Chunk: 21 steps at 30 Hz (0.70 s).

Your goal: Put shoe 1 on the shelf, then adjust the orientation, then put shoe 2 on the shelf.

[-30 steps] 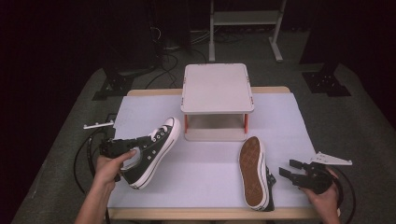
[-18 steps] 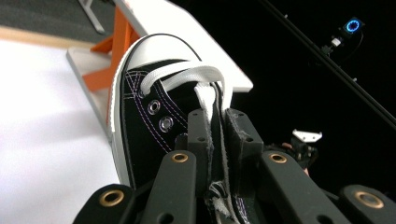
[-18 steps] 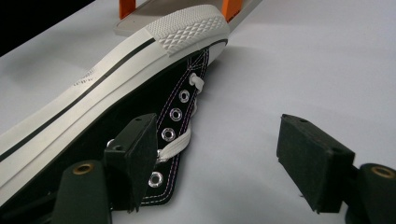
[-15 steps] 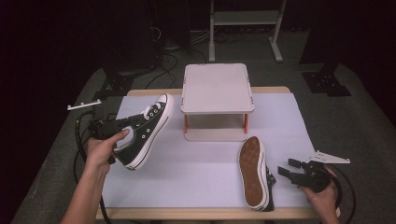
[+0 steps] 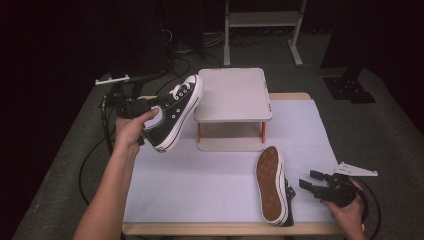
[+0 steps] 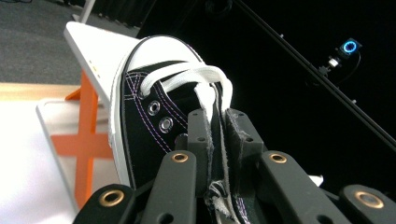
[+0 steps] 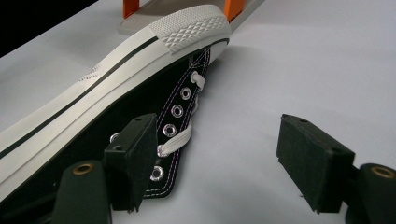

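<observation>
Carrying a sneaker (image 5: 172,114) toward the grey stand (image 5: 233,94), left gripper (image 6: 215,135) clenched on its tongue and collar, toe raised beside the top shelf's left edge. Second sneaker (image 5: 272,184) lying on its side, sole up, on the white sheet (image 5: 210,175) near the front edge; right gripper (image 5: 312,183) just beside it, released, jaws wide apart. Likely next: swinging the toe over the shelf, lowering level, then letting go.
</observation>
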Each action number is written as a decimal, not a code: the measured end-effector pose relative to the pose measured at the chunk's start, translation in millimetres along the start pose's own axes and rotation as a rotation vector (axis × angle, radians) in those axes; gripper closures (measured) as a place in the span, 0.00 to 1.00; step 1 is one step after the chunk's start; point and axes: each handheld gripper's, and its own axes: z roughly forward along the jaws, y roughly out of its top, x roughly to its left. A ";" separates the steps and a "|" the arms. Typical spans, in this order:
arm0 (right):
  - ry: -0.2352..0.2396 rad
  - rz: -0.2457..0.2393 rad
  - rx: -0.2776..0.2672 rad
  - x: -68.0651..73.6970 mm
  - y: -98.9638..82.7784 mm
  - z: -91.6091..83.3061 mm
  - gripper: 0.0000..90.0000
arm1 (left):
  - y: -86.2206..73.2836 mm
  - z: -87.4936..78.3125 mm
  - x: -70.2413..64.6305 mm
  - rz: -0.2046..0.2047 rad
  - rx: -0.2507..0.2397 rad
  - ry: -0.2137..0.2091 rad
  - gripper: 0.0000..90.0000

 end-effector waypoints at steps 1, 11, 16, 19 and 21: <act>0.002 0.001 0.001 0.3 -0.1 -0.3 0.32 | 3.5 3.8 -1.4 0.006 0.001 0.007 0.90; 0.011 0.008 -0.009 1.7 -1.3 -4.2 0.32 | 32.3 48.4 -7.8 -0.014 -0.014 0.075 0.90; 0.012 0.003 -0.006 0.9 -1.7 -3.9 0.32 | 41.0 72.6 -8.0 -0.020 -0.012 0.100 0.90; 0.013 0.010 -0.009 -0.1 -2.5 -4.2 0.32 | 43.8 86.9 -6.8 -0.017 -0.003 0.116 0.90; 0.015 0.009 -0.013 -0.8 -2.7 -5.0 0.32 | 45.9 96.9 -6.6 -0.013 0.004 0.133 0.90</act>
